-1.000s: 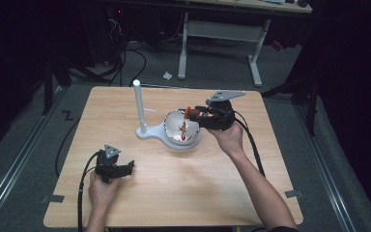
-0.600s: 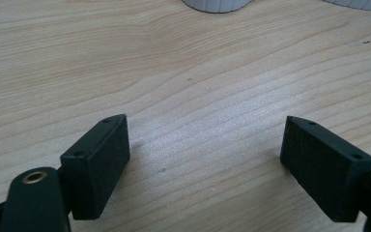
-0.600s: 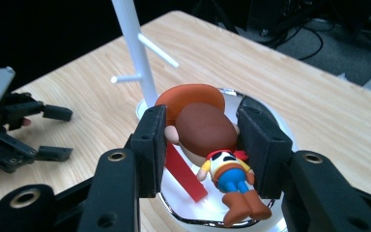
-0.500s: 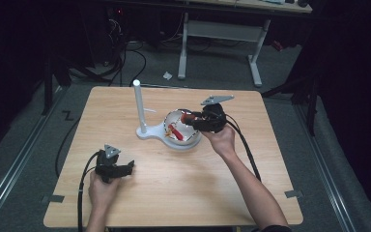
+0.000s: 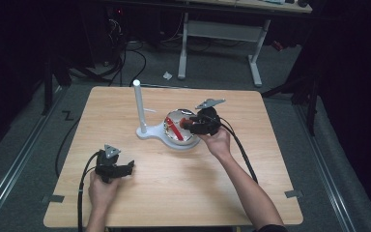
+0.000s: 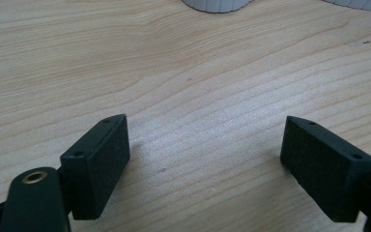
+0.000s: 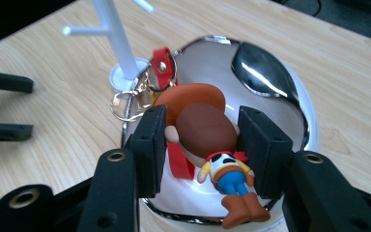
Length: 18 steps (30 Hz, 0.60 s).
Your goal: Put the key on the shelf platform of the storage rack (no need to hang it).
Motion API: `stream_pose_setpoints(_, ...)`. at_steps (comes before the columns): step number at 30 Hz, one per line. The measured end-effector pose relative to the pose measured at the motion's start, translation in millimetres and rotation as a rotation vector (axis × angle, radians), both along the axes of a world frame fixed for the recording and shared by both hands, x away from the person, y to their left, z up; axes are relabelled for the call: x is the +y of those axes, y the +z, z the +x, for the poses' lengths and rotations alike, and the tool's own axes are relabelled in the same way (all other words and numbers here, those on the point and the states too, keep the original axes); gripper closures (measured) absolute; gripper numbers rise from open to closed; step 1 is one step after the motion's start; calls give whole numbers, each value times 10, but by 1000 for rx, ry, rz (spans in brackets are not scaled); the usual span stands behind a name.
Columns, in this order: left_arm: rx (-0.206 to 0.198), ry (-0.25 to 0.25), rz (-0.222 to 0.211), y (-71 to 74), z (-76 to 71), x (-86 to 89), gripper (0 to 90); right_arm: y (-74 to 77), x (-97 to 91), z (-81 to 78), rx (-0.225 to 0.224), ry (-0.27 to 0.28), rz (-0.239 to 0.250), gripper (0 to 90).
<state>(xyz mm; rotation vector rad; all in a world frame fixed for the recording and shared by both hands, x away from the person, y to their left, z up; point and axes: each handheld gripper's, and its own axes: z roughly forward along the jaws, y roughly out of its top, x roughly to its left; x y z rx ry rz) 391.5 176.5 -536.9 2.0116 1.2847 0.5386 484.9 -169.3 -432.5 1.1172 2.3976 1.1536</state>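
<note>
Clamping a cowboy figure keychain (image 7: 207,140) over the shiny bowl (image 7: 265,72), right hand-held gripper (image 7: 203,145), left hand-held gripper (image 6: 205,154) spread wide, empty.

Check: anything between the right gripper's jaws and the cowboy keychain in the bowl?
Nothing visible. The right gripper has its jaws on either side of the cowboy figure's head over the shiny bowl; whether they are touching it is unclear.

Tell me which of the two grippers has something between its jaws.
The right gripper: its jaws sit on either side of the cowboy figure keychain in the shiny bowl. The left gripper stands open over bare table.
</note>
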Motion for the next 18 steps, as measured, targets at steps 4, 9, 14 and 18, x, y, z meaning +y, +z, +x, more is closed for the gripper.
stream_pose_setpoints(4,-1,1,-1,-1,0,-1,181,-49,10,21,16,-7,-22,548)
stream_pose_setpoints(9,0,0,0,0,0,0,181,-113,9,55,22,-25,-43,535)
stream_pose_setpoints(14,0,1,-1,0,0,-1,181,-92,-13,46,12,-30,-27,500)
stream_pose_setpoints(18,0,0,0,0,0,0,182,-38,-48,-9,-9,-30,-25,489)
